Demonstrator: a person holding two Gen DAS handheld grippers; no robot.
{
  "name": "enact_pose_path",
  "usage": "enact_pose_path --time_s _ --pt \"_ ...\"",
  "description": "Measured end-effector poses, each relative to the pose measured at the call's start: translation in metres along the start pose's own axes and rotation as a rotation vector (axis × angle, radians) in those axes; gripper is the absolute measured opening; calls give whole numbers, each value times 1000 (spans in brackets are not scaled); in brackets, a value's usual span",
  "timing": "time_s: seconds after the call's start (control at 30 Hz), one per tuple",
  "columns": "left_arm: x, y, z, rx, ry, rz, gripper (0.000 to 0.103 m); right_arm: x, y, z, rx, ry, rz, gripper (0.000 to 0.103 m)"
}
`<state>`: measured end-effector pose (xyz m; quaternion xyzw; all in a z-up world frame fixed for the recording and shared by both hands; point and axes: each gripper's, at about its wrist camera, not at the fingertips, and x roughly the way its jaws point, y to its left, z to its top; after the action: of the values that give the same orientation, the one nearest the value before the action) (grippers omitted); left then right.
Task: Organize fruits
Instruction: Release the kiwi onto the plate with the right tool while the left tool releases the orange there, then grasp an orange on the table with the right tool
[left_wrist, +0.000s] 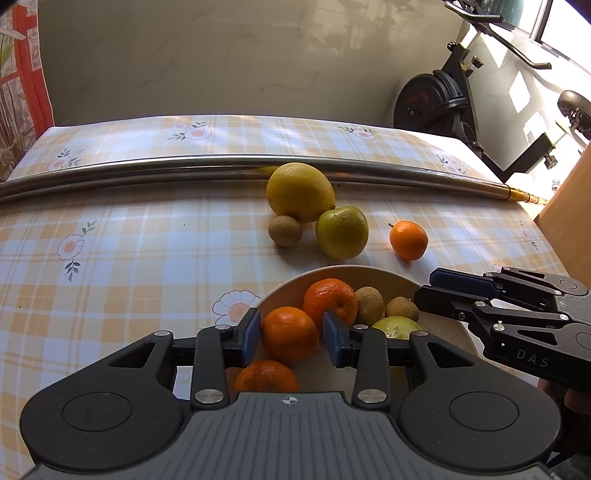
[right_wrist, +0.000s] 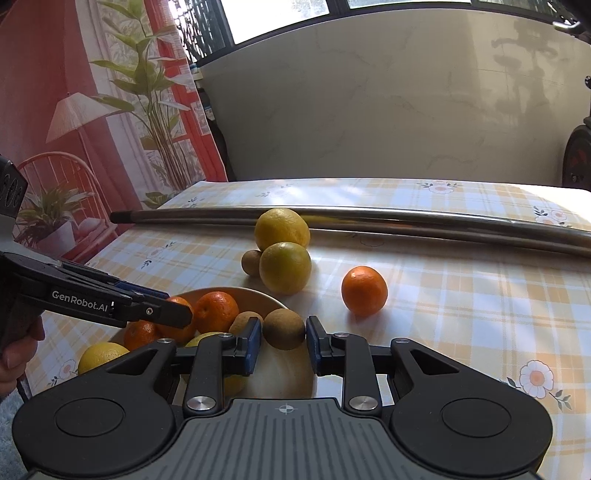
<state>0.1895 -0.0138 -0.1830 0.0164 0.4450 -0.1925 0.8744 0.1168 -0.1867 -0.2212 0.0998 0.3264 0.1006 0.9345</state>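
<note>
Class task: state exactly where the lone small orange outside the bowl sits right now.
The small orange lies on the checked tablecloth, right of the green fruit and apart from it, beyond the bowl rim; in the right wrist view it is right of centre.

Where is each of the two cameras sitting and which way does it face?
Left wrist: on the left gripper, looking forward and down over the bowl toward the wall; its open fingers frame an orange; the right gripper enters from the right.
Right wrist: on the right gripper, same heading, fingers flanking a brown fruit; the left gripper and hand enter from the left.
Shared: bowl, metal pole, loose fruits.
</note>
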Motion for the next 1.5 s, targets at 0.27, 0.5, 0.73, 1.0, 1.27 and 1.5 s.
enact_pose_path --time_s 0.27,0.5,0.73,1.0,1.27,1.5 --pt "-9 0 5 -14 -41 0 39 -6 -7 0 23 -20 -20 28" --pt "-21 0 12 -32 -91 -2 40 -15 -23 5 57 -59 -59 28" --pt "-33 2 21 -52 -123 0 40 -16 -32 5 70 -70 -83 28" --pt "-33 6 27 -67 -139 15 40 -9 -36 11 43 -60 -114 29" --pt "-26 14 30 -120 -136 56 42 10 -41 16 -20 -78 -118 36" --pt "-20 17 33 -150 -125 65 43 36 -43 20 -59 -61 -107 44"
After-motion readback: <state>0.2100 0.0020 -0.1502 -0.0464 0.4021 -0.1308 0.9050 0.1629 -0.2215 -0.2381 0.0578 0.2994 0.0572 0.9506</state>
